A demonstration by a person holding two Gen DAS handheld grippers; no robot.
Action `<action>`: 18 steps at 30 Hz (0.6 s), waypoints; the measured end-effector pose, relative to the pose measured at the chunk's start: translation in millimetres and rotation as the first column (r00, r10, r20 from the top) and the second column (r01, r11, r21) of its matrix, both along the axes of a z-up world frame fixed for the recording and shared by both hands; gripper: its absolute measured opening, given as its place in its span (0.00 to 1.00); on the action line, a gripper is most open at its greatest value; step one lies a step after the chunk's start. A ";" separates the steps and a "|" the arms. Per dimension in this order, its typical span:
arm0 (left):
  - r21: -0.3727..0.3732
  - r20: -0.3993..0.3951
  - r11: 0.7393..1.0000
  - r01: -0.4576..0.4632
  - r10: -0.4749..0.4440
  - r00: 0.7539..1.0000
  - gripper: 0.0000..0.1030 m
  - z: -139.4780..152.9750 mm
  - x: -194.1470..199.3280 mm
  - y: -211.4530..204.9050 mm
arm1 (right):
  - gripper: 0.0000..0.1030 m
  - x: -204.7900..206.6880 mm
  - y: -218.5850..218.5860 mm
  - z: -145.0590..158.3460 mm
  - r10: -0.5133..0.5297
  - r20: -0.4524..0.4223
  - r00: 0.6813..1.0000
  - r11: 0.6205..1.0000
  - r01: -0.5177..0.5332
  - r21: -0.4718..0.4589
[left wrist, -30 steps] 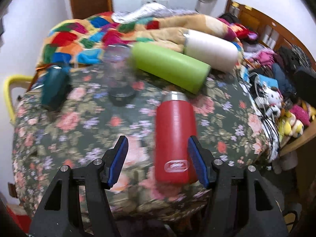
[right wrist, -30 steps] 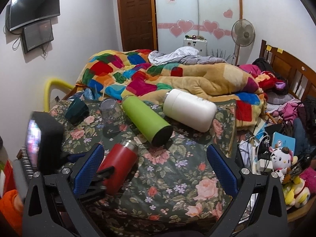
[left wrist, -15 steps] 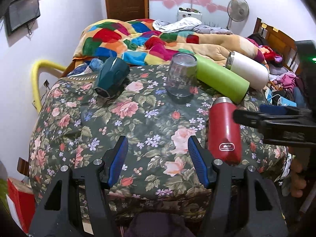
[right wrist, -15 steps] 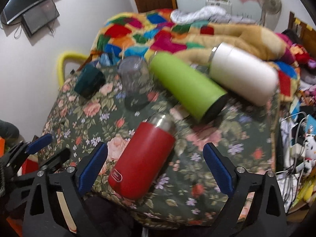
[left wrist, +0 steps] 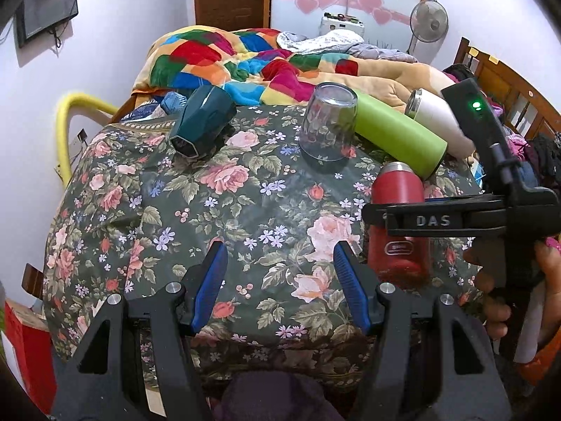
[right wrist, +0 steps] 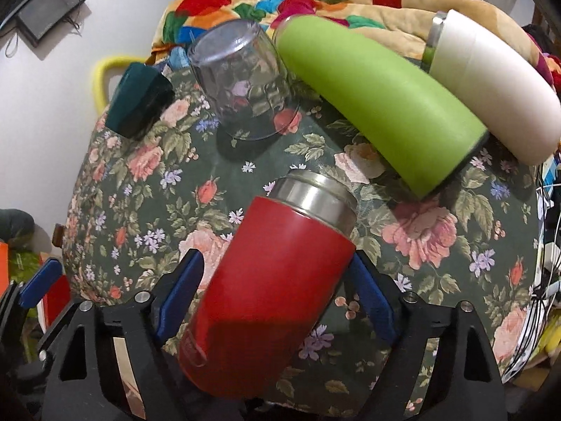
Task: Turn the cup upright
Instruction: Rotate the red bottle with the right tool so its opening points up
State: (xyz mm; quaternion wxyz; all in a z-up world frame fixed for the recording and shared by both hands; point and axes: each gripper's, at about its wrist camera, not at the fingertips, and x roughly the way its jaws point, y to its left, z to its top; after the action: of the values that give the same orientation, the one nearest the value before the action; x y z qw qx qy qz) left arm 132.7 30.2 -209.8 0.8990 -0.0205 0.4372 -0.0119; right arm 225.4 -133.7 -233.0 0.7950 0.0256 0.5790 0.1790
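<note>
- The right gripper (right wrist: pixel 277 280) straddles the red cup (right wrist: pixel 270 291), one blue pad on each flank of its body. The pads look pressed to it, though the right-hand one is partly hidden behind the cup, so I cannot swear to a firm clasp.
- The red cup lies on its side at the near right edge of the table (left wrist: pixel 217 210), steel rim pointing toward the far side, base toward the gripper.
- The left gripper (left wrist: pixel 277 280) hangs over the near edge with its fingers spread wide and nothing between them, just left of the red cup.
- Out from there, a clear glass tumbler (right wrist: pixel 245 87) stands mouth-down near the far edge. A green bottle (right wrist: pixel 378 108) lies on its side right of it, and a white bottle (right wrist: pixel 491 84) lies alongside that at the far right corner.
- A dark teal cup (left wrist: pixel 203 126) lies tipped over at the far left corner.
- A floral cloth covers the table; behind it sits a bed with a patchwork quilt (left wrist: pixel 224 56), and a standing fan (left wrist: pixel 428 21) by the far wall.
</note>
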 end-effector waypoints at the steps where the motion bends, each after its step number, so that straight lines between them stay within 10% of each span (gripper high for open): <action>1: -0.001 -0.001 1.000 -0.001 0.001 1.000 0.60 0.0 0.0 -0.2 | 0.77 1.7 1.4 -2.2 0.005 -0.009 1.000 1.000 -0.005 0.005; 18: -0.001 0.028 1.000 0.006 -0.006 1.000 0.60 13.8 -0.6 -6.6 | 0.58 -12.8 5.7 29.6 0.081 0.129 0.988 0.996 -0.083 0.011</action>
State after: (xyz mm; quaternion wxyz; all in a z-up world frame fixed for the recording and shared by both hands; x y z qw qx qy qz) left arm 132.1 23.6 -196.0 0.9050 -0.0195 0.4247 -0.0150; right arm 212.5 -127.9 -203.4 0.8224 -0.0032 0.5256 0.2177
